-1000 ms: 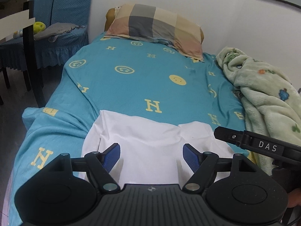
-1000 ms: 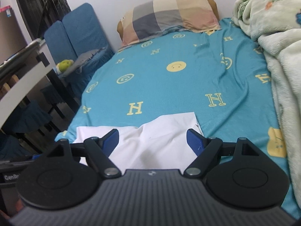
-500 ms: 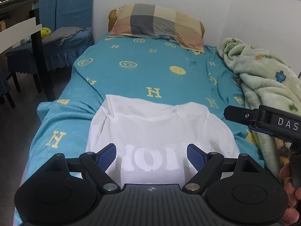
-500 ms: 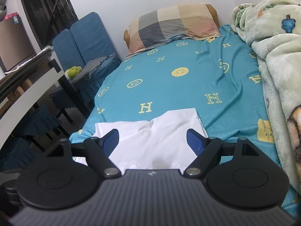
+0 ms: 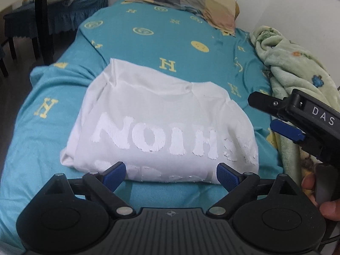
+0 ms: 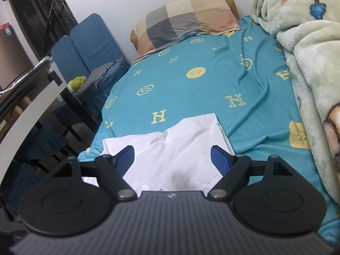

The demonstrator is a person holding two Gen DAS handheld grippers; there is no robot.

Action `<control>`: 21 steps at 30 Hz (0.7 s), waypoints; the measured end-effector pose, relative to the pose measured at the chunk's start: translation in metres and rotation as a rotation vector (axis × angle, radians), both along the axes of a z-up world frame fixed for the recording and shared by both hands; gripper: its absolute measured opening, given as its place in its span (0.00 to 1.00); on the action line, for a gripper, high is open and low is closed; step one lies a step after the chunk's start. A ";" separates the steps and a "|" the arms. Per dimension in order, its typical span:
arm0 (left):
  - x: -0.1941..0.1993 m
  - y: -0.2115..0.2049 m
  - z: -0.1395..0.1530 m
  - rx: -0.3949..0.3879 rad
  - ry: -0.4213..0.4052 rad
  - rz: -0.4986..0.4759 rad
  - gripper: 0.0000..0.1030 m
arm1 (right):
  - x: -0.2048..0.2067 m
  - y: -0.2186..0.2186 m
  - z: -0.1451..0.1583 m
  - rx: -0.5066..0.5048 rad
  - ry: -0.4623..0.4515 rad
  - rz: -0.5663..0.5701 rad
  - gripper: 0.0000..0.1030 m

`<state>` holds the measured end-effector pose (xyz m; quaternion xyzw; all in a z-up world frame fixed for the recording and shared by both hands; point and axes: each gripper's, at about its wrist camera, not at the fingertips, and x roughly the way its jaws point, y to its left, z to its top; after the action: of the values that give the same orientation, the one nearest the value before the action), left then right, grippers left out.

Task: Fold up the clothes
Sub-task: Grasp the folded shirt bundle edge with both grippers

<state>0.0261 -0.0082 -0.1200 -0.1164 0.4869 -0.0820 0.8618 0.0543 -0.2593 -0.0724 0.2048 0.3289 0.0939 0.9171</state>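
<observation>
Bed [image 5: 191, 48]: one, under a teal sheet printed with yellow letters and smiley faces. It carries everything, so I should press folds flat against it and smooth toward the edges, since the soft mattress lets cloth bunch.
Blanket [image 5: 297, 68]: one, pale green fleece heaped along the wall side. I judge it best to keep the garment clear of it so no corner snags.
Pillow [image 5: 187, 2]: one, checked, at the head of the bed, well apart from my work.
Chair [image 6: 85, 46]: I count two blue-covered ones beside the bed, with one yellow-green toy [image 6: 77, 82] on a seat.
White garment [image 5: 161, 127]: one, lying partly folded near the foot of the bed, its raised white lettering face up and upside down to me. The far edge is rumpled and uneven. My judgement: the next fold should take the near hem by both corners at once, lift low, and lay it over evenly, then flatten the crease.
Left tongs [image 5: 170, 175]: one pair, spread wide and having just been opening further, hovering above the near hem with nothing between the blue pads [image 5: 113, 174].
Right tongs [image 6: 173, 159]: one pair, also standing wide apart and empty, over the garment's right part; from the left view they hang just beside its right edge.
</observation>
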 end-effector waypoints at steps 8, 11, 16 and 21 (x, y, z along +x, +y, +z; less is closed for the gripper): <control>0.009 0.005 -0.029 -0.151 0.149 0.014 0.92 | 0.008 -0.009 -0.010 0.089 0.059 -0.019 0.78; 0.015 0.010 -0.039 -0.162 0.180 0.039 0.92 | 0.011 -0.009 -0.014 0.114 0.079 -0.020 0.78; 0.022 0.017 -0.050 -0.196 0.219 0.059 0.92 | 0.016 -0.008 -0.020 0.141 0.107 -0.016 0.78; 0.028 0.025 -0.056 -0.214 0.231 0.093 0.92 | 0.020 -0.008 -0.024 0.159 0.126 -0.015 0.78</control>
<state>0.0545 0.0169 -0.1763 -0.2387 0.5654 -0.0794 0.7855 0.0738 -0.2671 -0.0966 0.2851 0.3758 0.0998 0.8761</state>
